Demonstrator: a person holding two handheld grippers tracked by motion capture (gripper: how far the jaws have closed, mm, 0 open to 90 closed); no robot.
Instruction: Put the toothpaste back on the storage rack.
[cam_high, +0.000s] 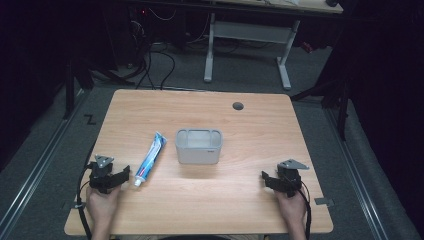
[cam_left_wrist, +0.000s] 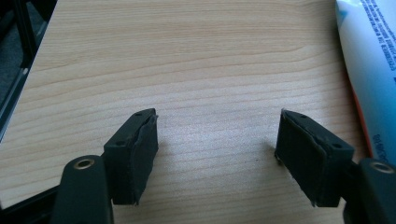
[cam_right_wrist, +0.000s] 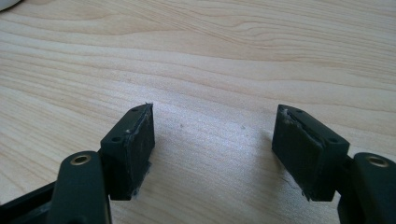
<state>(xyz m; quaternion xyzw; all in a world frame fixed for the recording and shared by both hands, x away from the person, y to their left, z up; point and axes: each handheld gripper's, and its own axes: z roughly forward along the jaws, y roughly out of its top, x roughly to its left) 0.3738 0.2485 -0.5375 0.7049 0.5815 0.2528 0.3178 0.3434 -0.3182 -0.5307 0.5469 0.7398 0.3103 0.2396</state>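
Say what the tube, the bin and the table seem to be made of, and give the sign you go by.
Tube: probably soft plastic or laminate, glossy; printed blue and white skin, flat crimped end.
Bin: likely plastic, matt grey and slightly translucent; thin moulded walls, rounded corners.
Table: wood-look top, perhaps laminate; pale regular grain, smooth sheen.

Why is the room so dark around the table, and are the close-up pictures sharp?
High view: light falls on the table, the floor beyond sinks into black. Left gripper view: wood grain crisp, the toothpaste tube slightly soft at the edge. Right gripper view: the table shows a pale sheen.
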